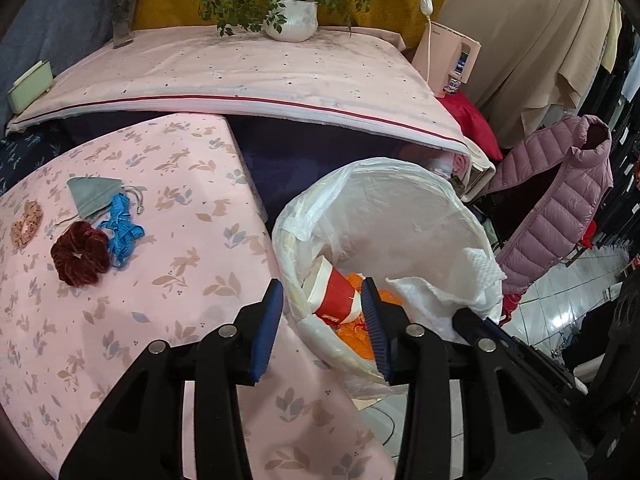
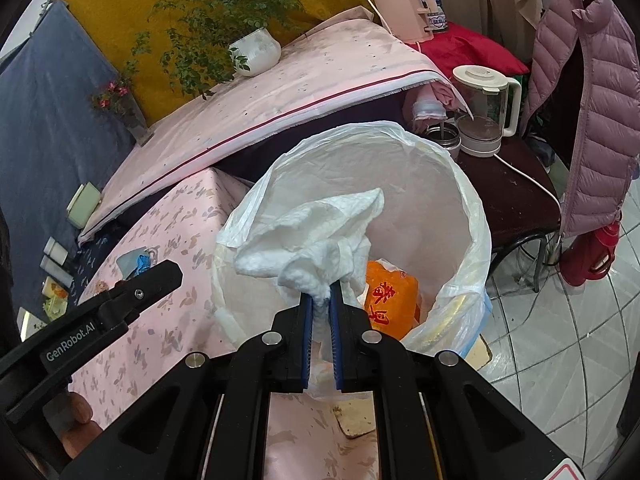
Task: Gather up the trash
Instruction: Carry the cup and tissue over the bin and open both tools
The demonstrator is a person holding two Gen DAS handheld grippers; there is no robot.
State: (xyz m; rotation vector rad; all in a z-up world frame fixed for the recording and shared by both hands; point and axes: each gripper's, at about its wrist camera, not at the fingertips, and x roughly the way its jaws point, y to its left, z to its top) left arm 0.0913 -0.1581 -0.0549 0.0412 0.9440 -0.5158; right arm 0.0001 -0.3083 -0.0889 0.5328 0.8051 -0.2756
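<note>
A bin lined with a white plastic bag [image 1: 404, 204] [image 2: 476, 216] stands beside the pink table. Inside lie a red-and-white paper cup [image 1: 336, 300] and an orange wrapper [image 2: 390, 300]. My right gripper [image 2: 321, 300] is shut on a crumpled white paper towel [image 2: 316, 236] and holds it over the bin's opening; the towel also shows in the left wrist view [image 1: 440, 296]. My left gripper [image 1: 322, 296] is open and empty, above the bin's near rim at the table edge.
On the pink rabbit-print tablecloth [image 1: 140, 300] lie a dark red scrunchie [image 1: 80, 256], blue cord [image 1: 122, 228], a grey pouch [image 1: 92, 198] and a peach scrunchie [image 1: 26, 222]. A kettle [image 2: 480, 108], red thermos [image 2: 592, 256] and hanging purple jacket [image 2: 592, 100] stand right of the bin.
</note>
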